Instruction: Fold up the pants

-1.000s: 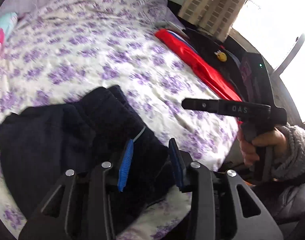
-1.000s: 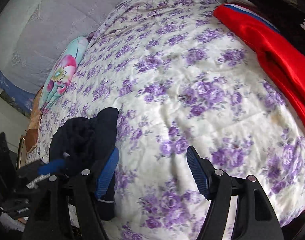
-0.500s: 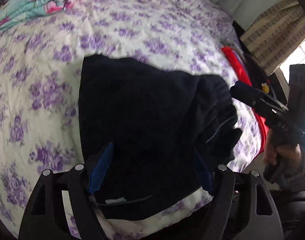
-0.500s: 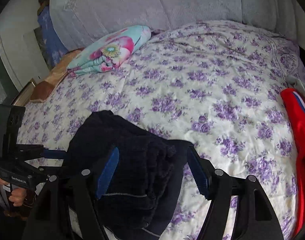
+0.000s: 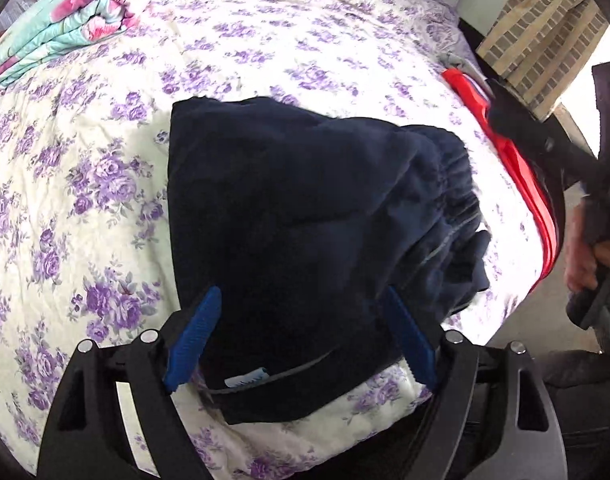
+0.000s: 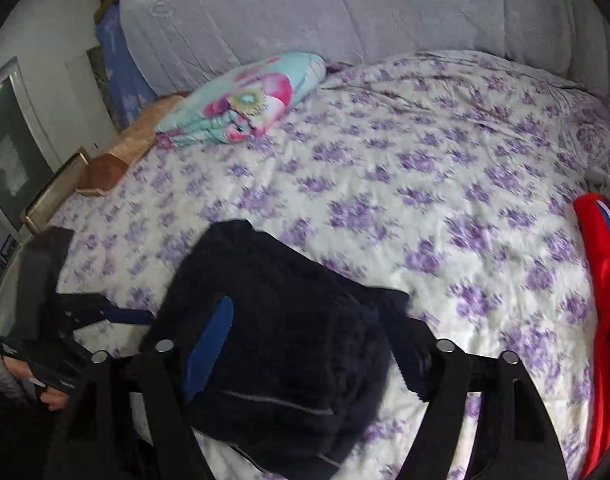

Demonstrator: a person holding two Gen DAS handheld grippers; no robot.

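Note:
The dark navy pants [image 5: 305,200] lie in a folded bundle near the front edge of the flowered bed, elastic waistband to the right. My left gripper [image 5: 301,336] hangs over their near end. Its jaws are opening, with the fabric below and between the blue pads [image 5: 193,336], which do not press on it. In the right wrist view the pants [image 6: 285,320] fill the gap of my right gripper [image 6: 313,356]. Its jaws are closing around the bundle, and I see no pad pressing. The left gripper [image 6: 85,312] shows there at the left edge, held by a hand [image 6: 53,396].
The purple-flowered quilt [image 6: 425,200] covers the bed. A red garment [image 5: 517,172] lies along its right edge, also in the right wrist view [image 6: 605,300]. A folded teal and pink blanket [image 6: 245,100] sits at the far left. A grey padded headboard [image 6: 305,8] is behind.
Both grippers swung over the pants. The left let go of the fabric and opened wide. The right view turned from bare quilt to the bundle, its fingers a little closer together.

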